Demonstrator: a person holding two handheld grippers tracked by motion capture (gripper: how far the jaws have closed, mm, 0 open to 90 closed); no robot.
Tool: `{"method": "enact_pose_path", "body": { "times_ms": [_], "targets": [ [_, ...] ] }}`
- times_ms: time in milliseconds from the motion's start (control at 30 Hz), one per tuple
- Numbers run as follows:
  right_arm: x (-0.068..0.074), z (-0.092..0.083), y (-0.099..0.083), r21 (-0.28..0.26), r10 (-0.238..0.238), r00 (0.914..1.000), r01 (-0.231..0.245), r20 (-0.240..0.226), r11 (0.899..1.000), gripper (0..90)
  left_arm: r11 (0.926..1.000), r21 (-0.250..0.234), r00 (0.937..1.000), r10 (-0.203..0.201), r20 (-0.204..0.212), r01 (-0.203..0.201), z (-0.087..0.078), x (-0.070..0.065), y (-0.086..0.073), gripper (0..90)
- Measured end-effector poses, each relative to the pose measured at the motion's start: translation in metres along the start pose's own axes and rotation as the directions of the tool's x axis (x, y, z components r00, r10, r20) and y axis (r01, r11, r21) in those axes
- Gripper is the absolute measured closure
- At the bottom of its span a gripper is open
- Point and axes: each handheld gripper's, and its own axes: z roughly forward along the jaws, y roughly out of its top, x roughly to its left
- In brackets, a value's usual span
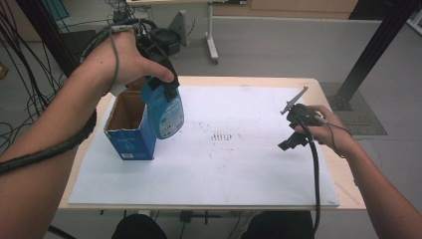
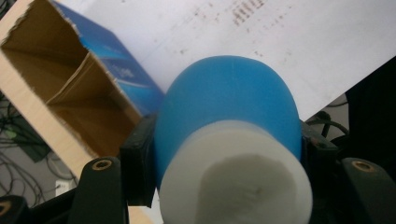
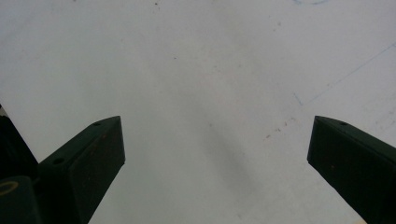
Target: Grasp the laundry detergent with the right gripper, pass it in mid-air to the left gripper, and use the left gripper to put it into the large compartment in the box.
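One blue plastic bottle with a white cap and one open blue cardboard box with a brown inside are the things in play, along with two hand-held grippers. The box stands at the left end of the white paper sheet that covers the pale wooden table.

The left gripper has its jaws clamped on the bottle near its top, so the bottle hangs in the air, tilted, just beside the box's open mouth and overlapping its right edge; whether it touches the cardboard is hard to say from above. The right gripper is held low over the right part of the sheet, well apart from box and bottle, with its jaws spread wide and nothing between them.

The left gripper view looks down the bottle from the cap end, a black pad pressed on each side, and shows a cardboard divider splitting the box into two compartments, which the high view does not make out. The right gripper view gives the wide gap over bare, lightly speckled paper.
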Motion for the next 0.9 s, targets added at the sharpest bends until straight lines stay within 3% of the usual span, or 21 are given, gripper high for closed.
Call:
{"method": "enact_pose_path", "body": {
  "times_ms": [200, 533, 733, 900],
  "targets": [
    [-0.006, 0.004, 0.001, 0.067, 0.029, 0.9996, -0.029, 0.001, 0.997, 7.7, 0.9978, 0.006, 0.9975, -0.066, -0.025, 0.066, -0.011, 0.015, -0.003, 37.8],
    [-0.011, 0.009, -0.002, 0.094, 0.048, 0.9988, -0.048, 0.0, 0.994, 6.3, 0.9878, 0.019, 0.9872, -0.154, -0.042, 0.155, -0.028, 0.044, -0.008, 37.8],
    [-0.014, 0.011, -0.003, 0.094, 0.049, 0.9988, -0.049, 0.002, 0.994, 6.0, 0.9748, 0.02, 0.9741, -0.221, -0.048, 0.222, -0.036, 0.062, -0.009, 37.9],
    [-0.013, 0.012, -0.003, 0.094, 0.051, 0.9987, -0.051, -0.001, 0.994, 6.0, 0.9533, 0.012, 0.9529, -0.301, -0.036, 0.302, -0.038, 0.082, -0.011, 37.8]
  ]
}}
